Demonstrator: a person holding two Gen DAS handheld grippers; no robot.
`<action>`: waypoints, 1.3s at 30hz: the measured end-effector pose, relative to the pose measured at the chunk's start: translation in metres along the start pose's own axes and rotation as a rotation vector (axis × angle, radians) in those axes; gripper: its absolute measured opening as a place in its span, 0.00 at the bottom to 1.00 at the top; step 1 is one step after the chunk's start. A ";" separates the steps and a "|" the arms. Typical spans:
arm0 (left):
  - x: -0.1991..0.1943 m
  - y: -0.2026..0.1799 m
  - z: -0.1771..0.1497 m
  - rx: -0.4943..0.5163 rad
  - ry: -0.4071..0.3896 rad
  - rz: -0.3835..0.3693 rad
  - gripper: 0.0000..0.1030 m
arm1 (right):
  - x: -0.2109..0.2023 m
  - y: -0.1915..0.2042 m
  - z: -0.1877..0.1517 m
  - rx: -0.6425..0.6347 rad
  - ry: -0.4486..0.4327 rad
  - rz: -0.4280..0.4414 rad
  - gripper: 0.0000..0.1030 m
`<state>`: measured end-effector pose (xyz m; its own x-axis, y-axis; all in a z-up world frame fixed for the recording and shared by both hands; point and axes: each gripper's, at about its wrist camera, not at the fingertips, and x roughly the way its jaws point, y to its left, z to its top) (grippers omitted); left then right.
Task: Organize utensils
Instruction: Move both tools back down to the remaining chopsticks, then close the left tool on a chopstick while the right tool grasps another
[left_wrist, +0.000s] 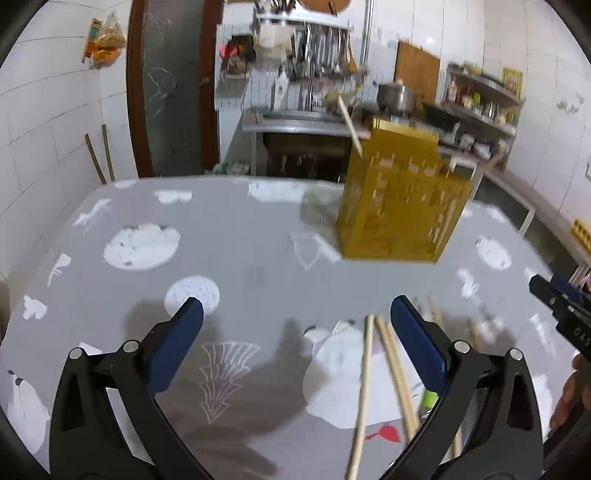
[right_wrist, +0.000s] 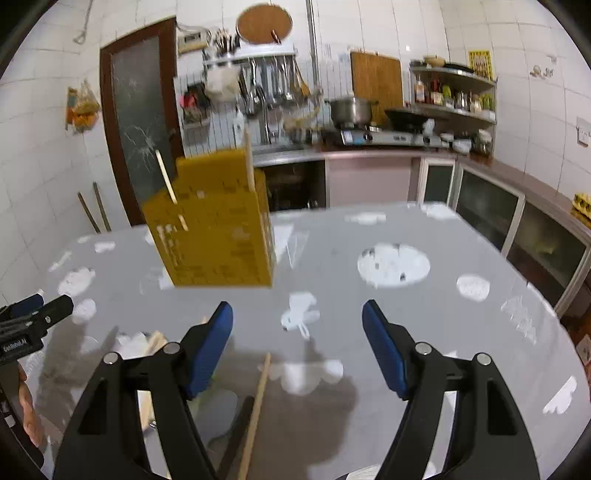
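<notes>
A yellow perforated utensil holder stands on the grey patterned table, with chopsticks sticking up out of it. It also shows in the right wrist view. Several loose wooden chopsticks lie on the table in front of it. My left gripper is open and empty, with the loose chopsticks just inside its right finger. My right gripper is open and empty above the table, with one chopstick lying between its fingers. The right gripper's tip shows at the left view's right edge.
A kitchen counter with a stove and pot runs behind the table. A rack of hanging utensils is on the tiled wall. Cabinets stand to the right, a dark door to the left.
</notes>
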<state>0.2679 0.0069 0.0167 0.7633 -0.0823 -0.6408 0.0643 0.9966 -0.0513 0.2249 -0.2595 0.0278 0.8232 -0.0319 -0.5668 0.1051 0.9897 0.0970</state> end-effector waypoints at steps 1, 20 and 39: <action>0.007 -0.002 -0.004 0.011 0.014 0.014 0.95 | 0.006 0.001 -0.003 -0.002 0.017 -0.008 0.70; 0.062 -0.033 -0.028 0.128 0.194 -0.020 0.95 | 0.074 0.017 -0.031 -0.058 0.262 -0.065 0.58; 0.087 -0.044 -0.016 0.115 0.269 -0.082 0.51 | 0.074 0.030 -0.034 -0.053 0.305 -0.004 0.10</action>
<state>0.3215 -0.0437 -0.0494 0.5556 -0.1437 -0.8190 0.2027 0.9787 -0.0342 0.2696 -0.2276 -0.0389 0.6169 -0.0001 -0.7871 0.0717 0.9958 0.0561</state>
